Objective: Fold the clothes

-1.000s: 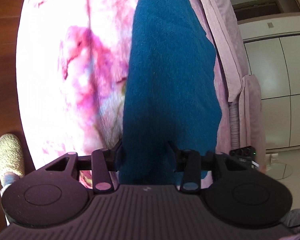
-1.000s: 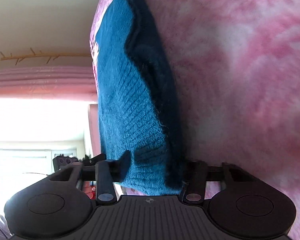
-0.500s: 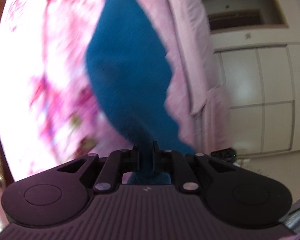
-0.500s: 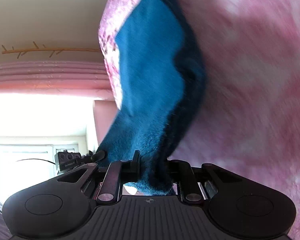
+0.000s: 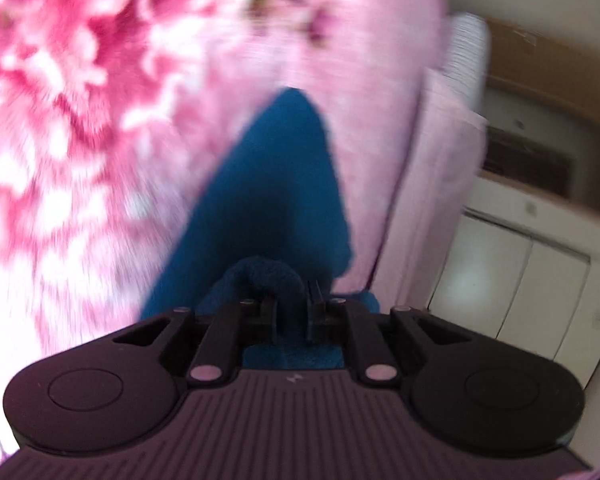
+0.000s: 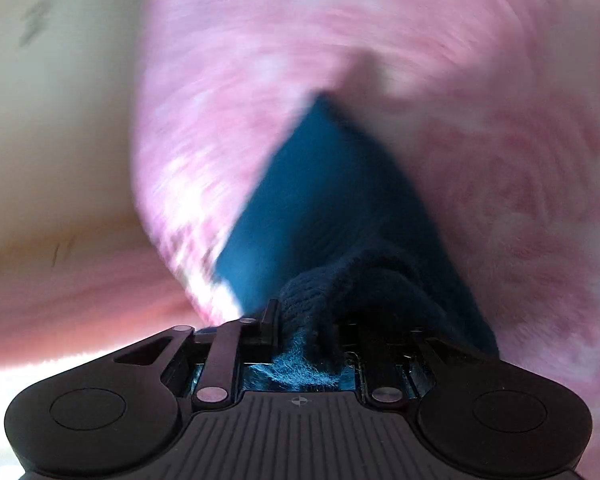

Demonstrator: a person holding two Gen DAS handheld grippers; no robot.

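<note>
Teal knit garment now pinched in both grippers. A second ago both sets of jaws stood wide around its near edge; now the left hand-held gripper is narrowed onto a bunched roll of the knit, and the right hand-held gripper is clamped on a thick wad of it too. The garment has gone from a flat panel to a taut wedge running from each gripper down to the pink floral bedspread, so the grabbed end looks lifted while the far end rests on the bed. Reads as a grasp made and the edge being carried, likely for a fold.

Heavy motion blur in both views. Whole outline of the garment is cut off; can't tell its type or how many layers are already doubled. White cupboard doors sit at the right edge.
</note>
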